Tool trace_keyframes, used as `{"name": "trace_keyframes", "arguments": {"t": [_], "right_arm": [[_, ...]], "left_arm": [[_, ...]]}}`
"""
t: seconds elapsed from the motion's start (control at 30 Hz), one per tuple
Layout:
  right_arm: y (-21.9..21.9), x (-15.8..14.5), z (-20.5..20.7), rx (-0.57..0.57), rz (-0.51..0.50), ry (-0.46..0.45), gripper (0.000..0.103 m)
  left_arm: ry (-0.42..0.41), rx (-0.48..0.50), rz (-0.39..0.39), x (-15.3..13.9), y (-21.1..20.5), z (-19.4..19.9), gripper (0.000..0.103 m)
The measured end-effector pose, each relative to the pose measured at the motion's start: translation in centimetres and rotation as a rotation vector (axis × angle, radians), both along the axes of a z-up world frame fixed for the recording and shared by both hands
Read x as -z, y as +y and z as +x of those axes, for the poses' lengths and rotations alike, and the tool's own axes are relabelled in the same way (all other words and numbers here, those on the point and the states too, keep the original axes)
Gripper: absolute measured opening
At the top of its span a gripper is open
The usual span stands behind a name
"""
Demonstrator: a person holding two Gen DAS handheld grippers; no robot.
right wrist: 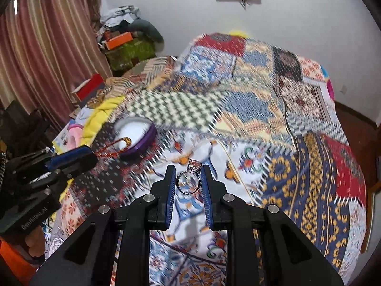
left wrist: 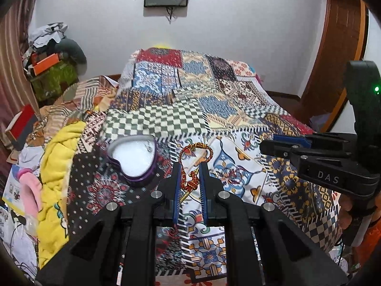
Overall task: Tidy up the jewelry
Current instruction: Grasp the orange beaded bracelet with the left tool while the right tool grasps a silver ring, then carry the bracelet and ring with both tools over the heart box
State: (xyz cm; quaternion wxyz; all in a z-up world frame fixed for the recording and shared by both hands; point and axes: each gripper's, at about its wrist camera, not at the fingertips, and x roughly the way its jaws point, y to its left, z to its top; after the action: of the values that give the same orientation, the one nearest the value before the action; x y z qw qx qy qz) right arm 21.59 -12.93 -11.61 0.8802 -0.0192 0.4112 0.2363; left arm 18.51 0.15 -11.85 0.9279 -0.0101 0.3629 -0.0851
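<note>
The left gripper (left wrist: 190,166) is closed on a red and gold braided bracelet (left wrist: 193,164), its loop sticking out past the fingertips above the patchwork quilt (left wrist: 166,116). The right gripper (right wrist: 188,170) pinches a silver ring (right wrist: 189,180) between its blue pads (right wrist: 171,190), stone end pointing away from the camera. A purple heart-shaped box (left wrist: 133,157) with a white lining sits open on the quilt, just left of the left gripper and well left of the ring. A yellow blanket (left wrist: 56,166) lies bunched further left

Heart box (left wrist: 132,158) on the quilt (left wrist: 238,147) — bracelet (left wrist: 194,164) right of it.
</note>
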Motion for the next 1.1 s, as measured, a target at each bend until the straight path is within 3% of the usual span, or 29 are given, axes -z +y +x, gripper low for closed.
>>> {"name": "trace_keyframes", "arguments": {"t": [0.33, 0.6, 0.87, 1.1], "right_arm": [[4.6, -2.8, 0.9, -0.087, 0.04, -0.075, 0.019], [8.0, -2.9, 2.3, -0.136, 0.052, -0.083, 0.019], [11.5, -0.9, 4.6, -0.182, 0.051, -0.041, 0.019], [14.6, 2.9, 6.6, -0.239, -0.008, 0.03, 0.019]], "left_arm": [[-0.05, -0.085, 0.003, -1.6, 3.9, 1.0, 0.013], [-0.075, -0.152, -0.007, -1.8, 7.6, 3.0, 0.013], [-0.055, -0.184, -0.036, -0.5, 10.8, 5.6, 0.013], [-0.009, -0.149, -0.069, 1.4, 11.5, 7.7, 0.013]]}}
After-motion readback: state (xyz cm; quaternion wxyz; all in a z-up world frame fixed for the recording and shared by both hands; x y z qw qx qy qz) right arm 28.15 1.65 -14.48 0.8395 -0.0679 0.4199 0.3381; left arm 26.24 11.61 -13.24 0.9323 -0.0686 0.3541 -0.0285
